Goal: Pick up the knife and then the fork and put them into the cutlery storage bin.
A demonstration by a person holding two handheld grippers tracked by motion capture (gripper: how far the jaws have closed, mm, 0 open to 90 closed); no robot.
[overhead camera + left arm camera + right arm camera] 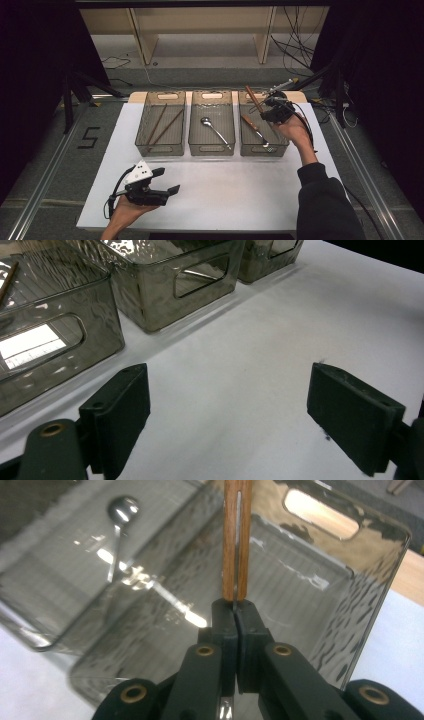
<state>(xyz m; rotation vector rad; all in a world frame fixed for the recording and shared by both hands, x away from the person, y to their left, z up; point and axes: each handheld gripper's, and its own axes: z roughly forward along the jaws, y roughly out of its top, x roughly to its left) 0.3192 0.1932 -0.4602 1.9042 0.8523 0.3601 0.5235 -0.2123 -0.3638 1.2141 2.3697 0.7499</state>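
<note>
Setting: white bench (225, 200) in a dark room, three clear bins along its far edge
Held thing: wood-handled utensil (236, 540), handle slim with a metal strip down its middle, over the right-hand bin (263, 145) near the far right corner
Handling: probably light, stiff, smooth; likely to pivot, best pinched mid-handle
Right gripper (235, 611): fingers pinching the handle
Left gripper (227, 410): fingers spread, empty, near the bench's front left edge

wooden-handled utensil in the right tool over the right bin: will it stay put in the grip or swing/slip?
Probably stiff: the wooden-handled utensil stands straight out from the shut right tool, no sag. It may pivot: the pads pinch only a short stretch of a narrow handle edge. Likely light, and the wood looks smooth, so slipping is possible over the right bin.
</note>
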